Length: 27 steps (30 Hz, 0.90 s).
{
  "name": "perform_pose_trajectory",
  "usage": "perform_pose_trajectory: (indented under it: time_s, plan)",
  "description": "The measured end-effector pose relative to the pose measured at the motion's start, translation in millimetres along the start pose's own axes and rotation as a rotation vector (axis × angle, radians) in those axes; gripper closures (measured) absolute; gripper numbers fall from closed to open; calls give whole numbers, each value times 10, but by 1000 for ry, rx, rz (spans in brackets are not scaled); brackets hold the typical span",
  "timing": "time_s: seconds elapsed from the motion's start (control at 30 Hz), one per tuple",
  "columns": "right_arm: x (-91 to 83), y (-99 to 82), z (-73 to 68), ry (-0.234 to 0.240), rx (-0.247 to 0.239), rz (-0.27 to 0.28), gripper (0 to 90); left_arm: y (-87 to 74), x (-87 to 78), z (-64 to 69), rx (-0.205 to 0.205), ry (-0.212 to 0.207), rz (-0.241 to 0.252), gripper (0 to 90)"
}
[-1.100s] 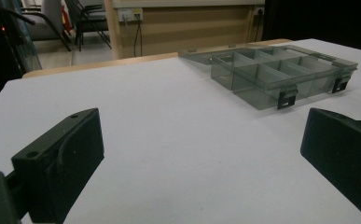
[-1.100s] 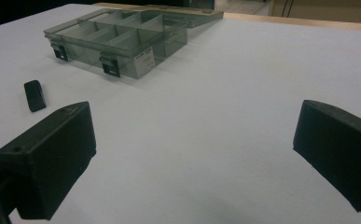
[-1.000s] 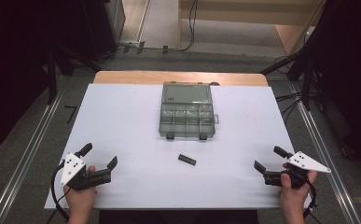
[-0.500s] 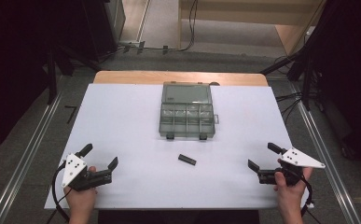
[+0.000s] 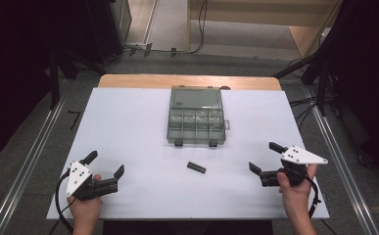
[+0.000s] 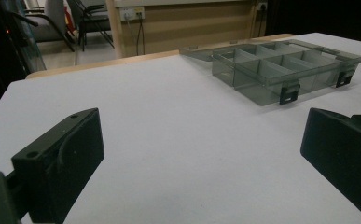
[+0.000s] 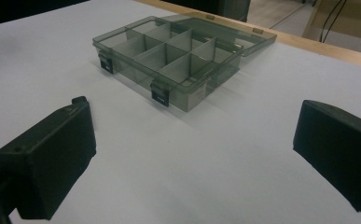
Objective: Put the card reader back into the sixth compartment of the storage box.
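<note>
A clear grey compartment box lies open at the table's middle, its lid folded back flat behind it. A small black oblong part rests on the white table just in front of the box. My left gripper is held near the front left edge, open and with nothing in it. My right gripper is near the front right, also open, right of the black part. The left gripper view has the box ahead to the right between wide jaws. In the right gripper view the box is ahead, with nothing between the jaws.
The white table top ends in a wooden strip at the far side. Metal rails run along the floor on both sides. Cables lie on the floor to the right.
My right gripper has moved left and slightly forward, toward the black part. The left gripper has barely shifted. Both stay open.
</note>
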State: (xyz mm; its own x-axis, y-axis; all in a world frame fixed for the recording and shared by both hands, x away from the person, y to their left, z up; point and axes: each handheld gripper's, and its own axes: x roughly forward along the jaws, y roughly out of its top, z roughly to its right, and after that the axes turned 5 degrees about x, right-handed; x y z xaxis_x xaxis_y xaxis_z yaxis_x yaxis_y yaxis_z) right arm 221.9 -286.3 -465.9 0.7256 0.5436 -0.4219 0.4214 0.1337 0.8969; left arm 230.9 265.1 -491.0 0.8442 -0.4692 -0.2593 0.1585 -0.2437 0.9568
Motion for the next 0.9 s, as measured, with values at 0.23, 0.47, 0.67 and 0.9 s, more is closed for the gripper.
perform_pose_trajectory:
  time_s: [0.23,0.47,0.67,0.9]
  plan:
    - [143,107,-43,35,-5,-28,0,1,1,4,5,-1,-3,0]
    - [257,178,-79,66,-4,-48,0,2,1,4,8,-2,-5,0]
    - [338,267,-129,90,-17,-75,0,2,9,12,11,-2,-5,0]
    - [433,362,-189,114,-40,-103,0,1,9,12,12,-3,-6,0]
